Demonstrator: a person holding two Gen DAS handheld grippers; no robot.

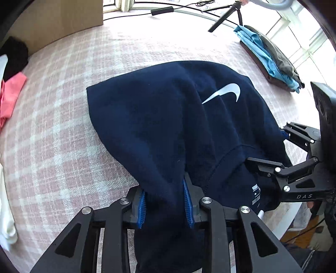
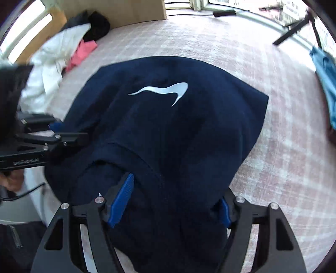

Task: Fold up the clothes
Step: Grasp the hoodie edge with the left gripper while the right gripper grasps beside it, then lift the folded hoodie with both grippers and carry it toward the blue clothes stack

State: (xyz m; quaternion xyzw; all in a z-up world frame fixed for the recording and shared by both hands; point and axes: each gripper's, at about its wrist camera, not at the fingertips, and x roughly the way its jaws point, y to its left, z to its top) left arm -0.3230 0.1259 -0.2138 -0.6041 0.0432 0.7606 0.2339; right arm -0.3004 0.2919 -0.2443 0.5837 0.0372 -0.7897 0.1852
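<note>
A: Hoodie (image 1: 159,117), navy, one of it, and the left gripper (image 1: 166,201) has a bunched fold of it pinched between two blue ribbed pads (image 1: 187,201), jaws narrow

B: And the right gripper (image 2: 170,201)?

A: Its jaws stand wide. Hoodie cloth lies between the blue pads (image 2: 121,201), but whether they press on it I cannot tell

B: Any writing?

A: One white swoosh logo (image 1: 225,92) on the hoodie's chest. A small white printed label (image 1: 256,195) near the hem, too small to read. "DAS" in pale letters on the right gripper's black arm as seen from the left wrist. Some lettering on the left gripper's arm in the right wrist view, blurred

B: Where does the hoodie lie?

A: Spread on a pink and white checked cloth (image 1: 63,130), its near end lifted into the grippers

B: Around it?

A: One pink garment (image 1: 12,98), one white (image 2: 52,61), one black (image 2: 98,25) to the left. A stack of folded clothes (image 1: 271,58) at the far right, blue and grey. One cardboard box (image 1: 63,19) behind, one black tripod (image 1: 231,14)
</note>
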